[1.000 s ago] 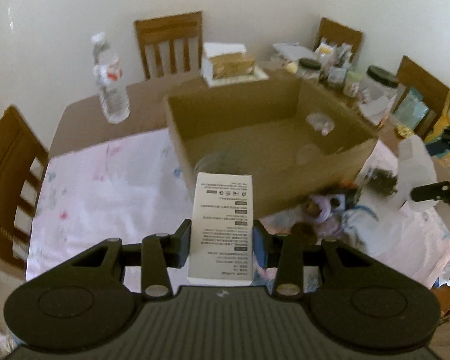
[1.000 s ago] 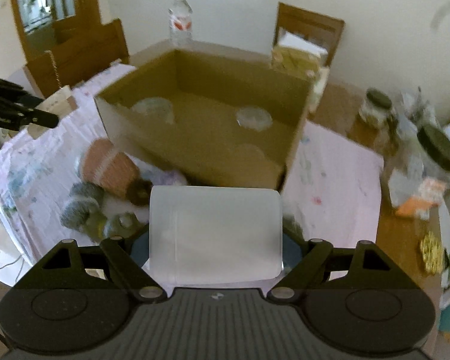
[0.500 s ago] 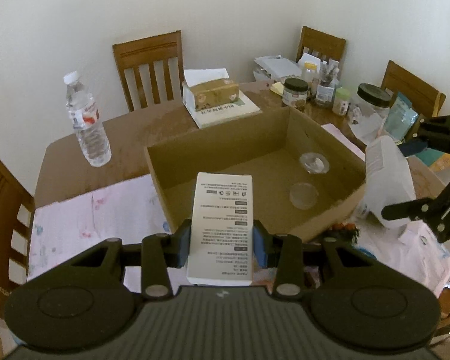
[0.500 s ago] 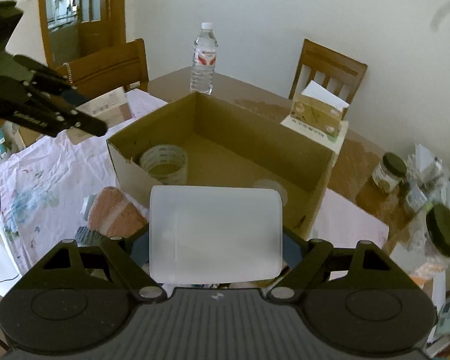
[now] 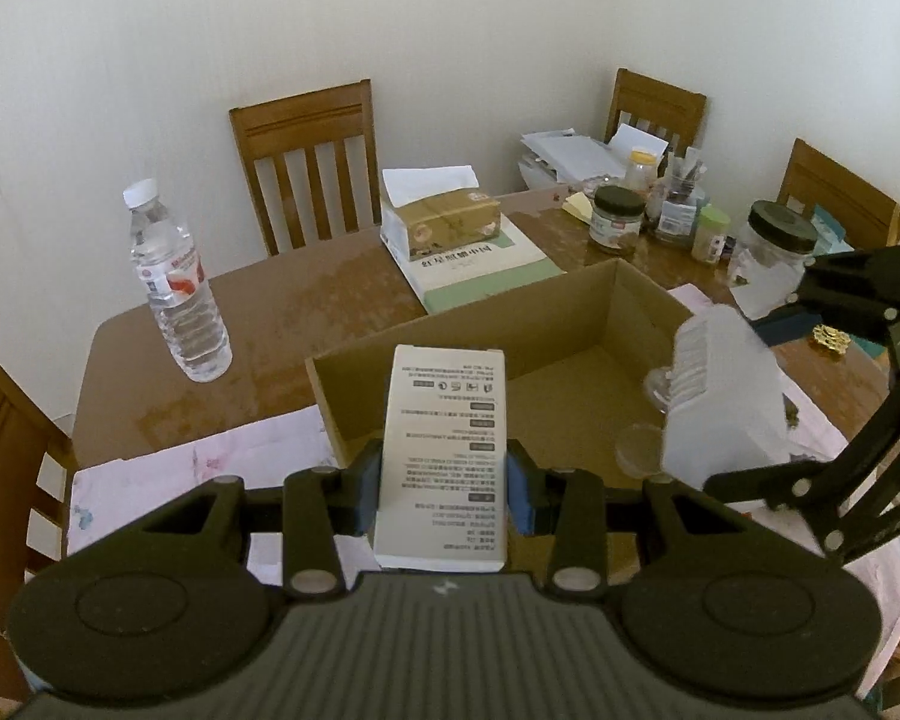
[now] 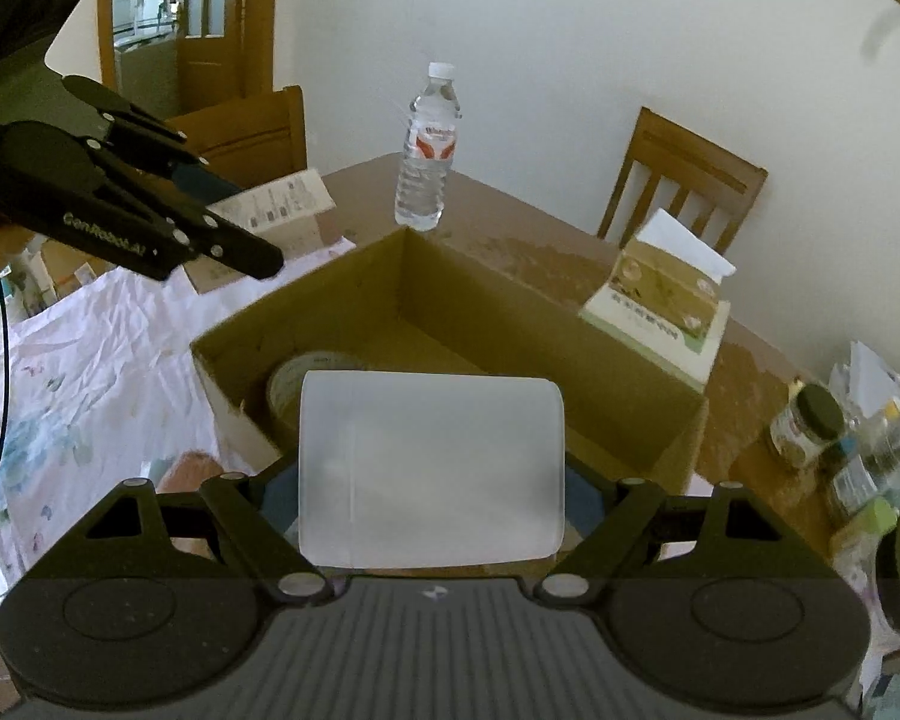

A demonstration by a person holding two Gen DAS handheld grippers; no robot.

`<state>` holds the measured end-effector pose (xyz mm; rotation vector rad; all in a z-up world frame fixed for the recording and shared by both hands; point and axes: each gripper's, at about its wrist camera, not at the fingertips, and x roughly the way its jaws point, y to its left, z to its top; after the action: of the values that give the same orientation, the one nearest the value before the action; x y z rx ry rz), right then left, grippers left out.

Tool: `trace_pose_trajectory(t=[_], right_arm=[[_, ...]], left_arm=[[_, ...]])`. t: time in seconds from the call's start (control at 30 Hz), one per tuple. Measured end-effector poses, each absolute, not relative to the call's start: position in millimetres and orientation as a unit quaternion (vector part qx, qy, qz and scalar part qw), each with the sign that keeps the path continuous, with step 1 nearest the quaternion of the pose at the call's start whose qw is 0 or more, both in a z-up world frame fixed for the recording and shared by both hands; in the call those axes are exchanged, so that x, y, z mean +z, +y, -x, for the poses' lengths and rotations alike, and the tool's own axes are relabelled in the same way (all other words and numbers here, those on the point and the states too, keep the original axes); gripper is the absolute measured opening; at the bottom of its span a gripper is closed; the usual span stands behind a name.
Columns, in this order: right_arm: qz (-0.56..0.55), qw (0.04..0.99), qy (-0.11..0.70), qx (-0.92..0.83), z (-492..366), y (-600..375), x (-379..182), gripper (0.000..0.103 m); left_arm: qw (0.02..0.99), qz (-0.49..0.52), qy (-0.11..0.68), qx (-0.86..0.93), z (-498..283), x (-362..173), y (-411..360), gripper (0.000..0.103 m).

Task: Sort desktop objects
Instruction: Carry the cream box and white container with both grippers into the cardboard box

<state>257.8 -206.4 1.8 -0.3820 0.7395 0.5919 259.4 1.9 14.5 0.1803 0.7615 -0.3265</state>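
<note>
My left gripper [image 5: 444, 489] is shut on a flat white printed box [image 5: 444, 450], held above the near left corner of the open cardboard box [image 5: 450, 330]. My right gripper [image 6: 432, 501] is shut on a frosted white plastic container [image 6: 431, 471], hanging over the cardboard box's [image 6: 306, 318] near edge. In the left wrist view the same container [image 5: 726, 396] and right gripper [image 5: 810, 420] show at the right. In the right wrist view the left gripper [image 6: 228, 222] holds the printed box [image 6: 282, 204] at upper left. A tape roll [image 6: 288, 387] and clear lids [image 5: 639, 447] lie inside the carton.
A water bottle [image 5: 177, 288] stands on the brown table [image 5: 300, 306] at left. A tissue box [image 5: 444, 222] on a book sits behind the carton. Jars [image 5: 615, 219] and clutter crowd the far right. Wooden chairs [image 5: 306, 156] ring the table. A floral cloth [image 6: 78, 372] covers the near side.
Both grippers have risen and drawn back with their loads still held. The carton looks lower and farther, and the right gripper with its container has come closer in the left wrist view.
</note>
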Motion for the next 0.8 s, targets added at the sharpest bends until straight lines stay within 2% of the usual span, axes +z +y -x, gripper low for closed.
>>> trace_pose_trajectory(t=[0.1,0.23,0.8], right_arm=[[0.186,0.871,0.355,0.283,-266,-198,-2,0.088],[0.178,0.88,0.347,0.272,-267,-195,-2,0.101],[0.125,0.895,0.36,0.231,-213,-220,-1,0.103]], left_arm=[[0.91,-0.085,0.372,-0.161,-267,12,1,0.04],[0.908,-0.086,0.374,-0.165,-274,9,-3,0.04],[0.885,-0.116,0.397,-0.212,-303,-16,-48,0.04]])
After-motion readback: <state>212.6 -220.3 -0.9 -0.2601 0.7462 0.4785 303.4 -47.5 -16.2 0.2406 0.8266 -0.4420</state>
